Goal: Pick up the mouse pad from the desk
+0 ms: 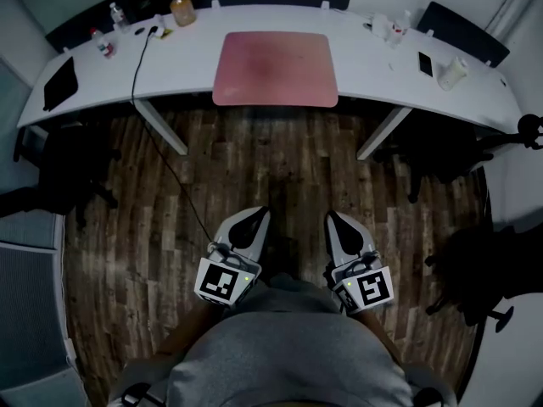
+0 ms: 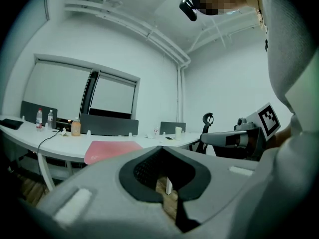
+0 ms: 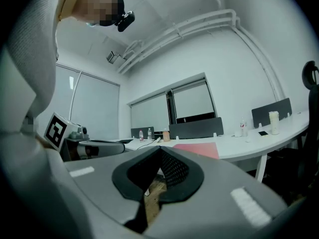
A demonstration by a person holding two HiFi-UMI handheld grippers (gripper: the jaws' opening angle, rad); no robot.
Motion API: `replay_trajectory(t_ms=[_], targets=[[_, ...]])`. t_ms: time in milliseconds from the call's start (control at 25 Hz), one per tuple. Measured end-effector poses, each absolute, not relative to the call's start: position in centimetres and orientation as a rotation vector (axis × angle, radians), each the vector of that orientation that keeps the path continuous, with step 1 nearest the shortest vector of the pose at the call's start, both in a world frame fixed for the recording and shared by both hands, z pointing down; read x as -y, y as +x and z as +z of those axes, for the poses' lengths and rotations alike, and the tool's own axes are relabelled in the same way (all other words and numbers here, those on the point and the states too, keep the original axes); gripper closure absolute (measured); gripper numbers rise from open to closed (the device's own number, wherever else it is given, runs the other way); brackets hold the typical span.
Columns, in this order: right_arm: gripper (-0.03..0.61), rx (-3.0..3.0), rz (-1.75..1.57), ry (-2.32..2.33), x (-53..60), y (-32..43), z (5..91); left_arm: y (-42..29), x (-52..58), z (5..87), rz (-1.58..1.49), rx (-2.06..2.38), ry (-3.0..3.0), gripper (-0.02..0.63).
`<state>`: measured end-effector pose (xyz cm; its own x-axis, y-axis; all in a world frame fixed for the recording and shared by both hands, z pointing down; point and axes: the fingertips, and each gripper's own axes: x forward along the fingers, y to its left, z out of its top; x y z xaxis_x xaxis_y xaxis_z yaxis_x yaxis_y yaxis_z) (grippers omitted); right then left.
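A pink mouse pad (image 1: 276, 68) lies flat at the middle of the long white desk (image 1: 195, 70), its near side at the desk's front edge. The same pad shows as a low pink strip in the left gripper view (image 2: 109, 150) and in the right gripper view (image 3: 197, 148). My left gripper (image 1: 257, 215) and right gripper (image 1: 334, 218) are both shut and empty. They are held side by side close to the person's body, over the wooden floor, well short of the desk and pointing level toward it.
On the desk stand bottles (image 1: 181, 8) at the far left, a black tablet (image 1: 60, 82), a cable (image 1: 140, 62) running down to the floor, a phone (image 1: 425, 63) and a cup (image 1: 453, 72) at the right. Dark chairs (image 1: 462, 155) flank the gap below the desk.
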<state>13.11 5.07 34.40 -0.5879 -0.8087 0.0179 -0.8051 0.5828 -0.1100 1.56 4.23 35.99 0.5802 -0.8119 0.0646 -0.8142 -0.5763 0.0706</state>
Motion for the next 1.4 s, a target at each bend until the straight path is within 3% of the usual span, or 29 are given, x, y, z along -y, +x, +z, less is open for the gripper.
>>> replay_trajectory(t_ms=[1400], targets=[[0.580,-2.847,-0.195,-1.289,1.0,12.3,36.0,0.2,1.7,36.7,0.127,1.552,2.664,0.615]])
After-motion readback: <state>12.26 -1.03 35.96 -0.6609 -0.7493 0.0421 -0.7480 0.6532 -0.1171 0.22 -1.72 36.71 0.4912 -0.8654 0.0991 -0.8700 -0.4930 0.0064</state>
